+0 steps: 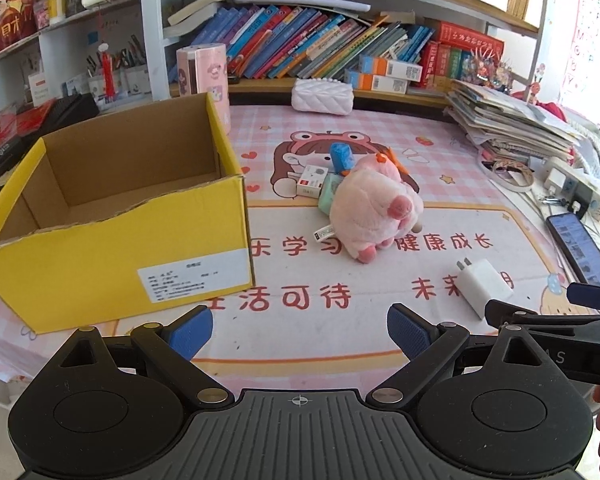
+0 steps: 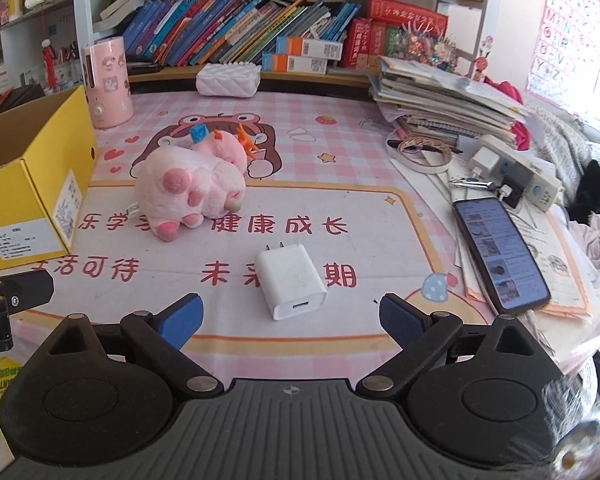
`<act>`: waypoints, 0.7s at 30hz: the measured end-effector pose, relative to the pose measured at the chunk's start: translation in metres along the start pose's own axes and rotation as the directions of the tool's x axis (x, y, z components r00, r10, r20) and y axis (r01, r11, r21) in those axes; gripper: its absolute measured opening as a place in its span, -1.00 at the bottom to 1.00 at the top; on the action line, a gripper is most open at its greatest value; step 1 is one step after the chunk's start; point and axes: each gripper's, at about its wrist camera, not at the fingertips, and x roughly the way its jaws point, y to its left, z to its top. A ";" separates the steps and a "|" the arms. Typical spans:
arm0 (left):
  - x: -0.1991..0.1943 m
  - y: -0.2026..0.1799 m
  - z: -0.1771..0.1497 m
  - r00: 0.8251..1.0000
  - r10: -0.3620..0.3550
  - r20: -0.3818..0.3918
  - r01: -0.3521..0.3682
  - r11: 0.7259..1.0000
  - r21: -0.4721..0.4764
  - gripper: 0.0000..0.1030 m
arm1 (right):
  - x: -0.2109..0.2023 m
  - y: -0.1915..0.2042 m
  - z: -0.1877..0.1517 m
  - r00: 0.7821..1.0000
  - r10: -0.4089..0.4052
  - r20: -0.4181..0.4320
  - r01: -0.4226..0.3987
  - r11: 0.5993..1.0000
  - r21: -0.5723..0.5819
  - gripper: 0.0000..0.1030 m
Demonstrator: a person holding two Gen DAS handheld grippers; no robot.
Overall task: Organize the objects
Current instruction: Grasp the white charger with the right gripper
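An empty yellow cardboard box (image 1: 116,232) (image 2: 32,184) stands open on the left of the pink desk mat. A pink plush toy (image 1: 374,208) (image 2: 188,188) lies mid-mat, with a small white box (image 1: 311,181), a teal packet (image 1: 329,196) and a blue item (image 1: 341,156) behind it. A white charger plug (image 2: 290,286) (image 1: 485,286) lies just beyond my right gripper (image 2: 290,322), which stands open with nothing between its fingers. My left gripper (image 1: 300,332) is open too, low over the mat's near edge, right of the box front.
A shelf of books (image 1: 308,44) lines the back. A pink cylinder (image 2: 106,80) and a white quilted pouch (image 1: 322,96) stand near it. At right lie a paper stack (image 2: 440,96), a tape roll (image 2: 420,152), a power strip (image 2: 516,172) and a phone (image 2: 498,252).
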 end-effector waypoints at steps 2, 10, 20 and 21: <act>0.004 -0.004 0.003 1.000 0.013 -0.006 -0.013 1.000 -0.001 0.85 | 0.009 -0.004 0.003 1.000 0.016 -0.014 -0.016 1.000 -0.006 0.84; 0.018 -0.020 0.016 0.999 0.049 -0.009 -0.049 0.999 0.001 0.85 | 0.050 -0.016 0.018 0.994 0.076 -0.075 -0.078 0.996 -0.032 0.49; 0.029 -0.042 0.034 0.998 0.065 0.021 -0.065 0.998 0.013 0.85 | 0.089 -0.024 0.028 0.973 0.168 -0.161 -0.183 0.980 -0.077 -0.17; 0.030 -0.044 0.036 0.998 0.063 0.028 -0.064 0.998 0.016 0.85 | 0.089 -0.024 0.030 0.971 0.173 -0.162 -0.189 0.978 -0.087 -0.20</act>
